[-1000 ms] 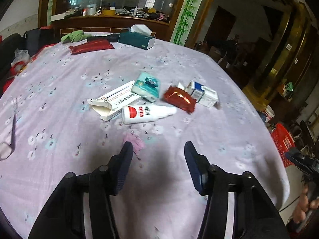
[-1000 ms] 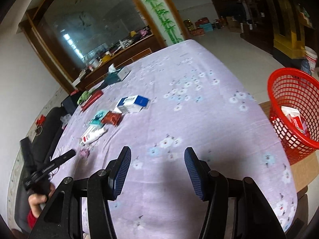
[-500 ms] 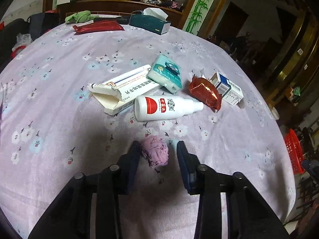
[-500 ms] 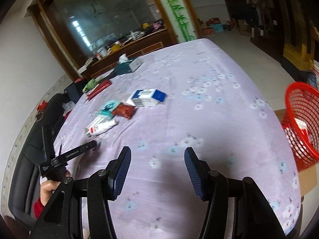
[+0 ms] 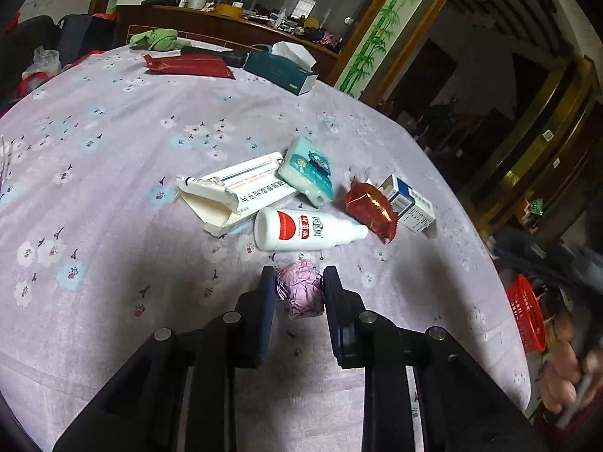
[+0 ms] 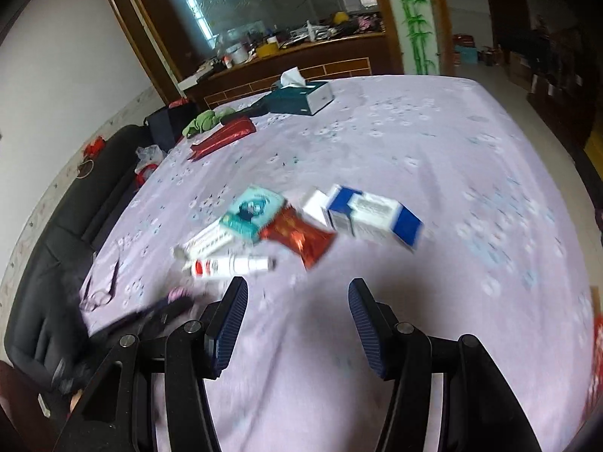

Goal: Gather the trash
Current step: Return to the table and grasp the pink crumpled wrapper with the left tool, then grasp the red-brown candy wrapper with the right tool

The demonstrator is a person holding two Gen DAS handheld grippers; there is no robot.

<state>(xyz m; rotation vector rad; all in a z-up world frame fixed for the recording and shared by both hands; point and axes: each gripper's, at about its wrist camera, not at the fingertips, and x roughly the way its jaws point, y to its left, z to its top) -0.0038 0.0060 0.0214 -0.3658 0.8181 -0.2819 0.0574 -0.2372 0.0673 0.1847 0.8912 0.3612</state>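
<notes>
A crumpled pink paper ball point(image 5: 301, 292) sits between the fingers of my left gripper point(image 5: 300, 286), which is shut on it just above the lilac flowered tablecloth point(image 5: 113, 173). Just beyond lie a white bottle with a red label point(image 5: 305, 229), a torn white carton point(image 5: 233, 196), a teal tissue pack point(image 5: 309, 173), a red foil wrapper point(image 5: 371, 207) and a blue-and-white box point(image 5: 409, 205). My right gripper point(image 6: 297, 316) is open over the cloth, short of the red foil wrapper point(image 6: 301, 235) and the blue-and-white box point(image 6: 375, 218). A red basket point(image 5: 525, 312) stands off the table's right edge.
At the far side of the table are a dark green tissue box point(image 5: 280, 69), a long red packet point(image 5: 188, 64) and a green cloth point(image 5: 156, 39). A black sofa point(image 6: 49, 233) runs along the left. A person's hand point(image 5: 565, 373) shows at the lower right.
My left gripper has closed from wide open onto the pink paper ball. The right gripper has swung left from the basket side toward the cluster of trash, still open.
</notes>
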